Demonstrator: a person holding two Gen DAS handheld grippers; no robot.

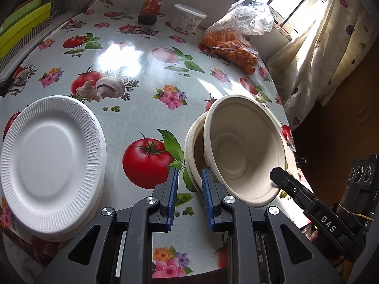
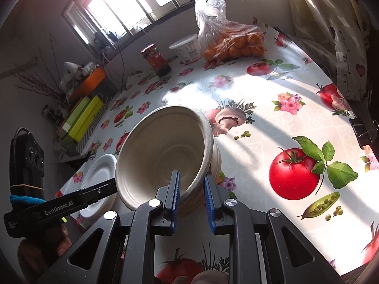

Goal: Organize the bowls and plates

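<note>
A beige paper bowl (image 1: 244, 146) (image 2: 163, 146) tilts on its side, partly nested in a small stack of like bowls (image 1: 196, 146) (image 2: 216, 156). In the right wrist view my right gripper (image 2: 191, 175) is shut on the tilted bowl's near rim. One of its black fingers (image 1: 284, 182) shows at that rim in the left wrist view. My left gripper (image 1: 190, 170) stands narrow, and the lower bowls' rim runs in against its right pad. Its tip (image 2: 99, 190) is hidden behind the tilted bowl. A stack of white ribbed plates (image 1: 52, 161) (image 2: 99, 172) lies to the left.
At the far side of the tomato-print table (image 1: 142, 54) stand a sauce jar (image 1: 152, 4), a white tub (image 1: 188, 19) and a bag of oranges (image 1: 234, 45). Green boxes (image 1: 23, 23) line the left. A curtain (image 1: 319, 47) hangs past the right edge, close to the bowls.
</note>
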